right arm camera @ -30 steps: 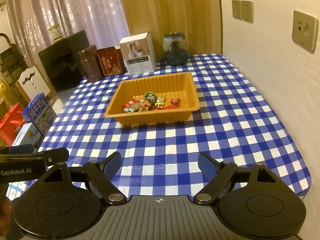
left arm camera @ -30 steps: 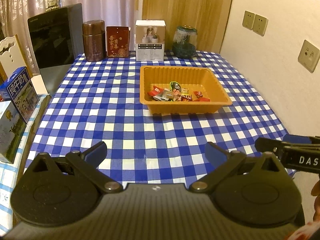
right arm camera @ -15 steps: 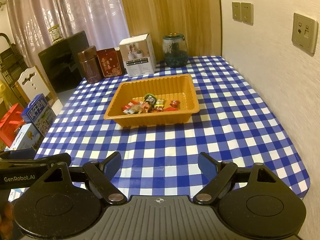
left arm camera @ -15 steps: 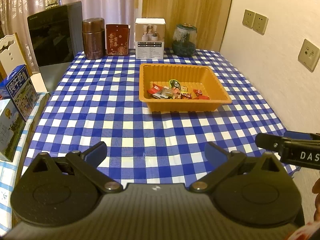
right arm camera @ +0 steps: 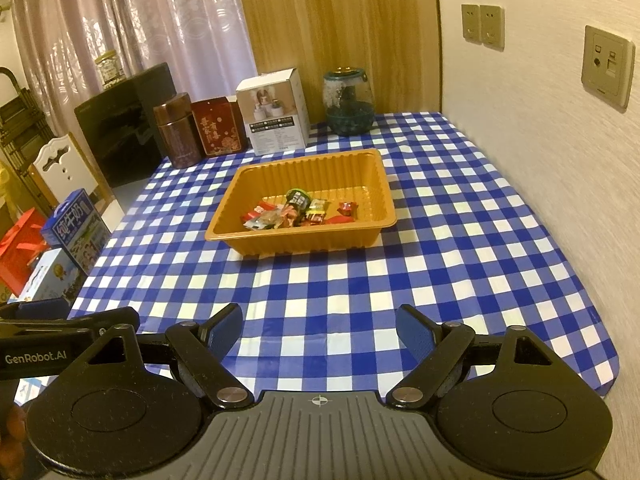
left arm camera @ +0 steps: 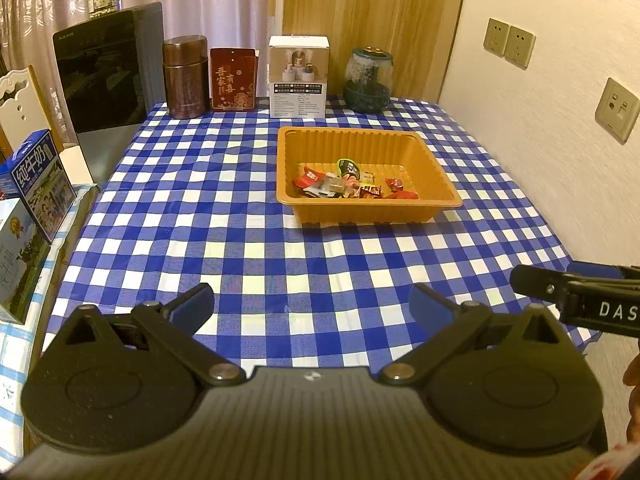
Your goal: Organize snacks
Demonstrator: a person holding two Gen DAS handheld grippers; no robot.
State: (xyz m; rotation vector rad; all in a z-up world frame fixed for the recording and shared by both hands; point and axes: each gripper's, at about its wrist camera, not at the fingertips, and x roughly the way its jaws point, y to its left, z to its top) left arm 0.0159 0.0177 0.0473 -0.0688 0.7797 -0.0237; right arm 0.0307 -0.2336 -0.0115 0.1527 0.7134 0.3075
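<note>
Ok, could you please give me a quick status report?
Left tool open, empty. Right tool open, empty. Snacks in orange tray. Nothing in the way.

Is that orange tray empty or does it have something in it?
Not empty: the orange tray holds a small pile of wrapped snacks on its floor.

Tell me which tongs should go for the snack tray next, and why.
Right, narrowly. The orange tray of snacks lies right of centre ahead of the left tongs and near the middle ahead of the right tongs. Both are open and empty.
</note>
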